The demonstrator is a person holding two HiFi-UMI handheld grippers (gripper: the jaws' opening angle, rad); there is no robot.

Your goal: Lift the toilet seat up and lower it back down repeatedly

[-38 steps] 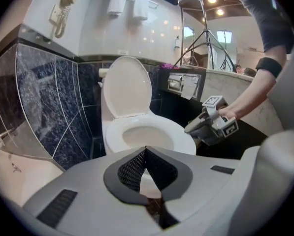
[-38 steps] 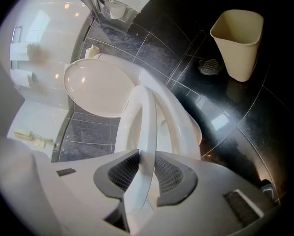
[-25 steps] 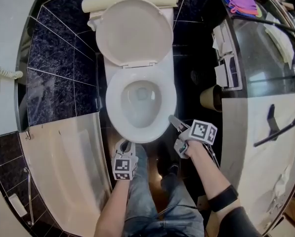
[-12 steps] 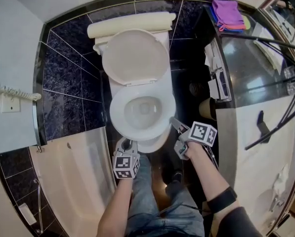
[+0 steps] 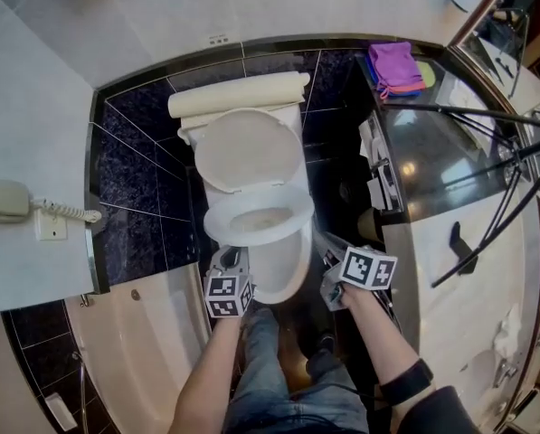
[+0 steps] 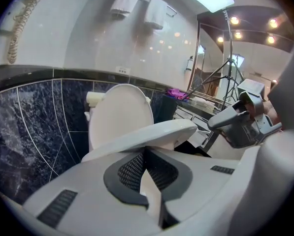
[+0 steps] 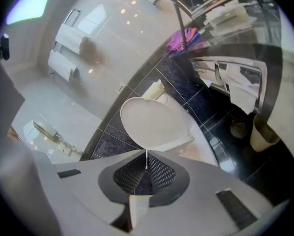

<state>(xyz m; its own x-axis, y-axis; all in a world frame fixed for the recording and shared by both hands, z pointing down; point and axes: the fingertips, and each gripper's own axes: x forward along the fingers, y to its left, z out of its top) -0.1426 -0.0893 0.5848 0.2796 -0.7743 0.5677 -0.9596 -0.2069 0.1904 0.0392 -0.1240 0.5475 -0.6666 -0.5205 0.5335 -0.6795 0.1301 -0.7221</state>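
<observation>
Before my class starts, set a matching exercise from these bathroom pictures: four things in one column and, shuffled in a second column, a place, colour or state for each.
Things:
1. lid
2. seat
3. phone
4. cloths

Descriptions:
A. purple on top
B. tilted, partly raised
C. standing upright
D. hung on the wall

Pairs: 1-C; 2-B; 3-D; 4-A
</observation>
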